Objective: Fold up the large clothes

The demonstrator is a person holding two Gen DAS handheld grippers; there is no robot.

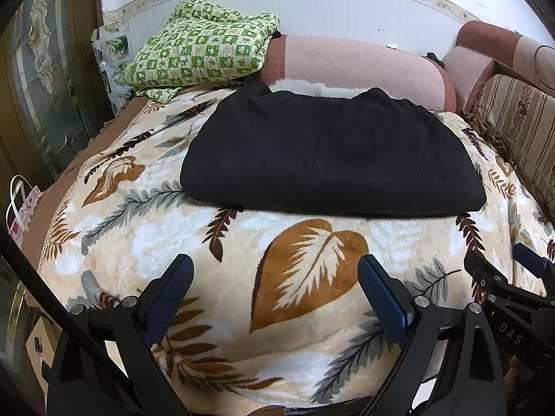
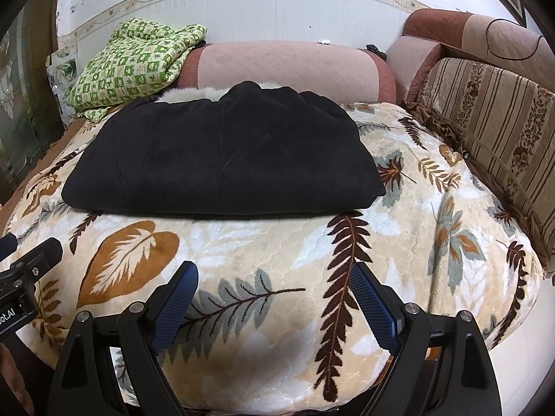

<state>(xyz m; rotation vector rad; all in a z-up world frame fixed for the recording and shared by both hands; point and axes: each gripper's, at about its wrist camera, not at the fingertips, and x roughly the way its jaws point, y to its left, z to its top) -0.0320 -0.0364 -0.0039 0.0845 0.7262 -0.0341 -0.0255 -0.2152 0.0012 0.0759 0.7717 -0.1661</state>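
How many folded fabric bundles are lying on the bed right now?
2. The black coat lies folded in the middle of the leaf-print blanket. The green checked quilt sits at the far left corner against the pink bolster. Others may be hidden.

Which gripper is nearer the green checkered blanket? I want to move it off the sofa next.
Left. The green checkered blanket lies far back on the left side; the left gripper sits toward that side, while the right gripper is farther right, both open, short of the black coat.

You have one black coat [image 1: 329, 152], one leaf blanket [image 1: 312, 277], one green quilt [image 1: 204, 48], one pink bolster [image 1: 364, 66], and two grippers: left [image 1: 275, 270], right [image 2: 274, 277].
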